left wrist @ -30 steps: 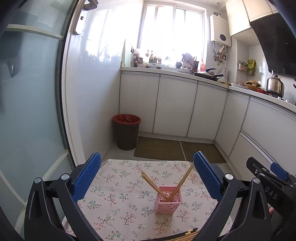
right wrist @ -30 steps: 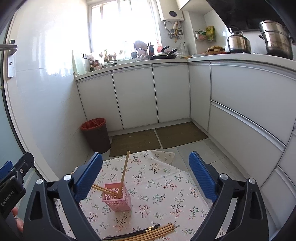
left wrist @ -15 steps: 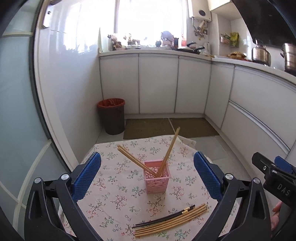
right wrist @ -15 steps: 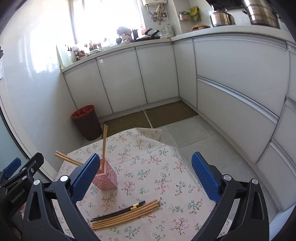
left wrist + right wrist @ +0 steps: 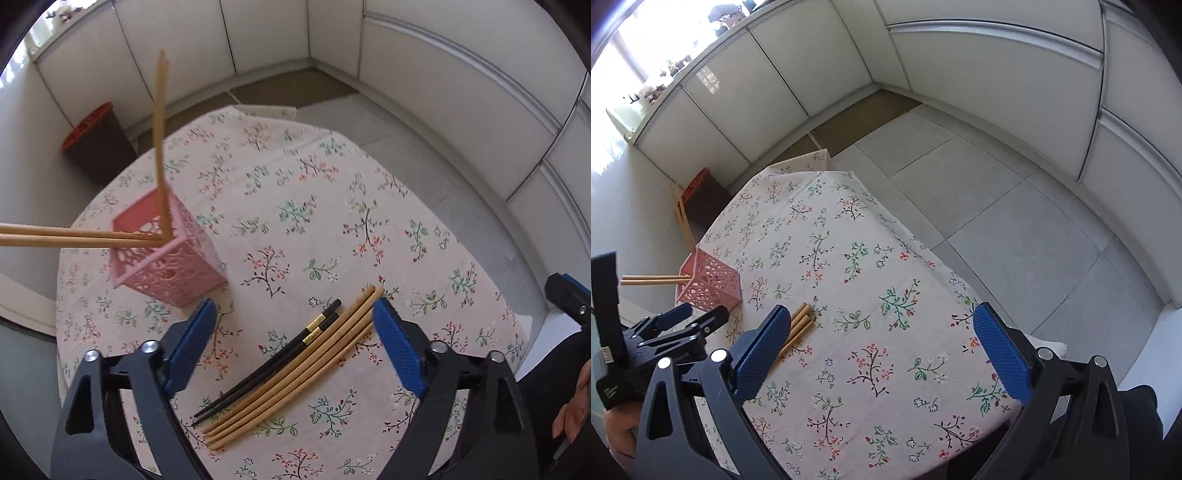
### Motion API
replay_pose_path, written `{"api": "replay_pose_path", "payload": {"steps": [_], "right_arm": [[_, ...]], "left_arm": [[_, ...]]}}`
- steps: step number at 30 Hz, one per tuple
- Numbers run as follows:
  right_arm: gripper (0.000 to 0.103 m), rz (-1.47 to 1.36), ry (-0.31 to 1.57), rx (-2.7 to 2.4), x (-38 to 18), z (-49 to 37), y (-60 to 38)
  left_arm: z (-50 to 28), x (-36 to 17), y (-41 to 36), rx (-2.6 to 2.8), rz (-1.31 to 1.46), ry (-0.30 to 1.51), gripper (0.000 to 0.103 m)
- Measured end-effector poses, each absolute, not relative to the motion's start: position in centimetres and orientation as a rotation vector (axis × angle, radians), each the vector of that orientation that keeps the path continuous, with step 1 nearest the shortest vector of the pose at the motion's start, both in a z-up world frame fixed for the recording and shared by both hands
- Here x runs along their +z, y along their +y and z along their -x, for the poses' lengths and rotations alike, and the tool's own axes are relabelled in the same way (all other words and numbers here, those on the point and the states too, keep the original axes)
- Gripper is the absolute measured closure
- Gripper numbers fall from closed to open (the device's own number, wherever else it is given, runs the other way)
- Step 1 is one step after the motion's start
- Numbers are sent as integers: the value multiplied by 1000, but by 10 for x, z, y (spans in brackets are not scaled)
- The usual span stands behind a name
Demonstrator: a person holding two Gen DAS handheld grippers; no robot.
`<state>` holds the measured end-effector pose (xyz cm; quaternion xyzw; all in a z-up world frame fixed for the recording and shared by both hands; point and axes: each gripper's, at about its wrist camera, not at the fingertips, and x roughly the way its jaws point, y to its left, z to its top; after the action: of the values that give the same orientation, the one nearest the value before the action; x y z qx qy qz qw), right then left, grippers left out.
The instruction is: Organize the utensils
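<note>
Left wrist view: the left tool [image 5: 293,334] points steeply down over a tabletop [image 5: 424,206] covered with a floral cloth. Its blue pads [image 5: 397,354] stand apart on either side of a bundle of loose chopsticks and do not touch it; the jaws are closing. The bundle lies flat on the cloth and consists of four bamboo chopsticks [image 5: 295,373] side by side, with a pair of black chopsticks [image 5: 273,363], each bearing a gold band, just beside them on the left. A pink perforated holder [image 5: 173,273] stands on the cloth to the upper left, apart from the bundle. It contains bamboo sticks in the holder [image 5: 160,147]: one group leans upward and a second pair leans out toward the left edge of the view. A dark bin with a red rim [image 5: 92,136] stands on the floor beyond the tabletop, against white cabinet fronts [image 5: 443,81].

Right wrist view: the right tool [image 5: 877,336] hangs over the right part of the same cloth with its jaws wide apart and nothing between them; only patterned fabric lies below. The tips of the bamboo chopsticks show just beside its left pad. The left tool appears at the lower left edge of this view, close to the pink holder. Grey floor tiles [image 5: 1015,206] lie beyond the tabletop edge.
</note>
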<state>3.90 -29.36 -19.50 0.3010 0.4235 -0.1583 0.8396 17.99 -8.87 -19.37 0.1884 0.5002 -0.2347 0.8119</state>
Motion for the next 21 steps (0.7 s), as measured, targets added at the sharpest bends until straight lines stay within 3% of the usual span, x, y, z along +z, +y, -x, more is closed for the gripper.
{"api": "replay_pose_path", "payload": {"steps": [3, 8, 10, 12, 15, 21], "right_arm": [[7, -664, 910, -344, -206, -38, -300], [7, -705, 942, -343, -219, -40, -308], [7, -710, 951, -346, -222, -40, -309], [7, -714, 957, -350, -225, -40, -309], [7, -723, 965, -347, -228, -42, -310], [7, -730, 978, -348, -231, -42, -311]], "left_arm": [[-194, -222, -106, -535, -445, 1148, 55], [-194, -250, -132, -641, -577, 1223, 65], [-194, -255, -139, -661, -639, 1207, 72], [-193, -257, -143, -693, -671, 1188, 87], [-186, -265, -149, -735, -753, 1153, 93], [-185, -275, -150, -746, -809, 1145, 93]]}}
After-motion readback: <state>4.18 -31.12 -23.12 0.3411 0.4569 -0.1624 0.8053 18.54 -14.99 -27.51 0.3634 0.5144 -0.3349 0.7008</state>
